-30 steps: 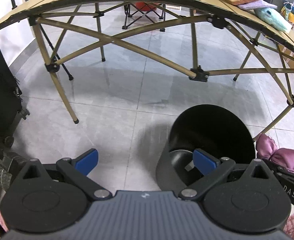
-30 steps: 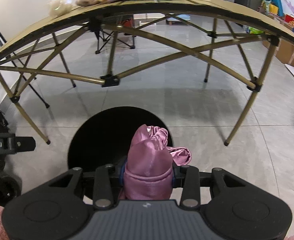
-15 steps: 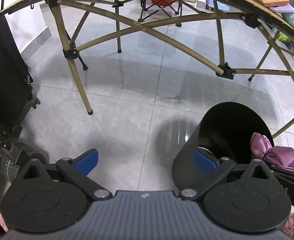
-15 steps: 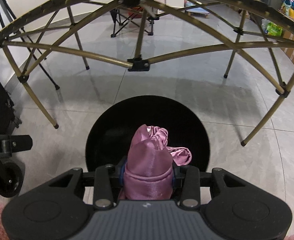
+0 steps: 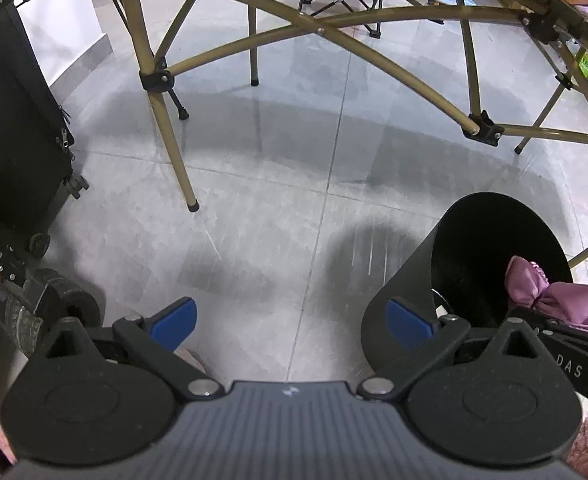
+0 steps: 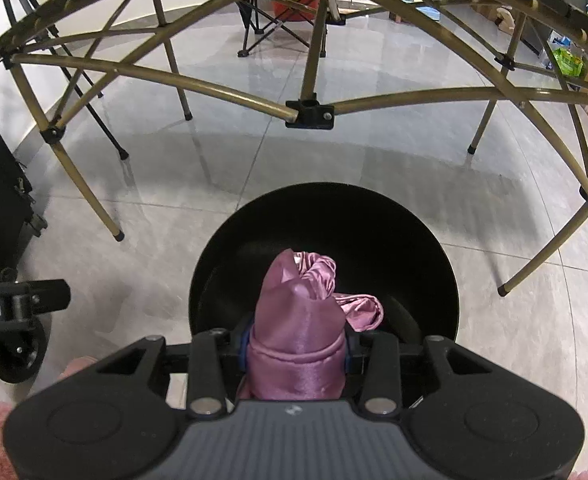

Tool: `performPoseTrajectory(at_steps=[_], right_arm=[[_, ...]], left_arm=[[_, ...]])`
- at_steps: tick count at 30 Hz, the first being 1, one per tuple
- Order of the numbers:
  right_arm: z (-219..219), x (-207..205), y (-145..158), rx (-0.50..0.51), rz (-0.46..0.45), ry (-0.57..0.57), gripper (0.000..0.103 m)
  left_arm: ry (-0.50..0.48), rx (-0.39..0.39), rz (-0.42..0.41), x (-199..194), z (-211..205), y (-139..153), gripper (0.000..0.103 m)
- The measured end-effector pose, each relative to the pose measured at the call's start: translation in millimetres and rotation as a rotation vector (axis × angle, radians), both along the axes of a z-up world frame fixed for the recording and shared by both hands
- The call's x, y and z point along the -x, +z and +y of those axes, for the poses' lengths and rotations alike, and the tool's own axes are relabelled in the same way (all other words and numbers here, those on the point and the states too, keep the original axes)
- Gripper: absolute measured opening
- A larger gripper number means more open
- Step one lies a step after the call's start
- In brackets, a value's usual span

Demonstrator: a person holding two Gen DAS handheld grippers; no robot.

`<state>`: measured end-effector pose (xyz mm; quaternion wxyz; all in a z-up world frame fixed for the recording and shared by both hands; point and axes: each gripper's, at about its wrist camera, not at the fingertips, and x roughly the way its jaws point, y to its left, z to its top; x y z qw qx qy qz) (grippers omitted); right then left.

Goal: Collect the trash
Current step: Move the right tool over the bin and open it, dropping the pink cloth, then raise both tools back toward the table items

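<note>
A crumpled pink satin cloth is pinched between the jaws of my right gripper, which is shut on it. The cloth hangs over the mouth of a round black bin standing on the grey tiled floor. In the left wrist view the same bin stands at the right, with the pink cloth above its near right rim. My left gripper is open and holds nothing. Its right blue pad overlaps the bin's near left wall. Its left blue pad is over bare floor.
A folding table's tan legs and cross braces span the floor beyond the bin, one leg at the left. A black wheeled case stands at far left, with a folding chair far back. Pink fluffy fabric shows at the lower corners.
Both grippers have sunk and moved forward. The bin has grown larger under the right gripper and slid right in the left view. The tabletop has left the top. The grip on the cloth is unchanged.
</note>
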<state>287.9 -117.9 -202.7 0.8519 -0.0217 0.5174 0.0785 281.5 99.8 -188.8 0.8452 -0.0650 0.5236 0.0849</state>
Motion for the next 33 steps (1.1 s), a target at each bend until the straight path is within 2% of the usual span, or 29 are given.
performPoseTrajectory(at_steps=[16, 20, 22, 24, 26, 29, 33], right_arm=[[-4, -10, -22, 0.017, 0.065, -0.013, 0.038], [-7, -12, -21, 0.004, 0.063, -0.019, 0.043], [-9, -12, -18, -0.008, 0.056, -0.025, 0.055], [-11, -12, -18, -0.005, 0.050, -0.037, 0.083], [-13, -13, -18, -0.012, 0.049, -0.044, 0.092], [-16, -13, -18, -0.013, 0.051, -0.056, 0.103], [-18, -12, -17, -0.012, 0.040, -0.060, 0.103]], left_arm=[[-0.001, -0.008, 0.030, -5, -2, -10, 0.102], [0.001, -0.009, 0.037, -6, -2, -11, 0.103], [0.003, -0.006, 0.040, -6, -1, -12, 0.103], [0.007, -0.006, 0.043, -6, -1, -13, 0.103], [0.008, -0.005, 0.044, -6, -1, -13, 0.103], [0.006, -0.003, 0.043, -6, -1, -13, 0.103], [0.005, -0.003, 0.044, -6, -1, -14, 0.103]])
